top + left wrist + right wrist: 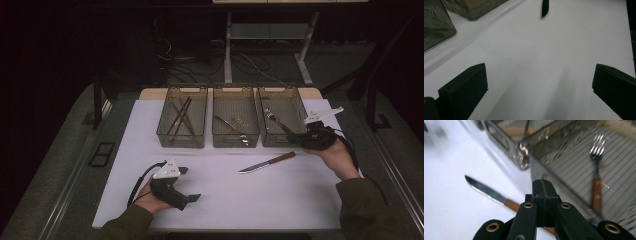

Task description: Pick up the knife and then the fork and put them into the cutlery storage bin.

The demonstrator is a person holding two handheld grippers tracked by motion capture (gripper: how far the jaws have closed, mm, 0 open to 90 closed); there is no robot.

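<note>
Lying flat on the white desk [220, 195], the knife [266, 163] has its wooden handle toward the right bin [281, 123] and its blade tip pointing toward the person's left; it sits just in front of the bins, touching none of them. The right hand-held gripper [295, 141] hovers at the front wall of that right bin, near the knife's handle end, with its jaws pressed together on nothing, as the right gripper view shows [543, 185]. Inside the same bin lies a fork [597, 170] with a wooden handle. The left hand-held gripper [189, 184] rests low over the near left part of the desk, well apart from the knife, its jaws spread wide with only bare desk between them [539, 85].
</note>
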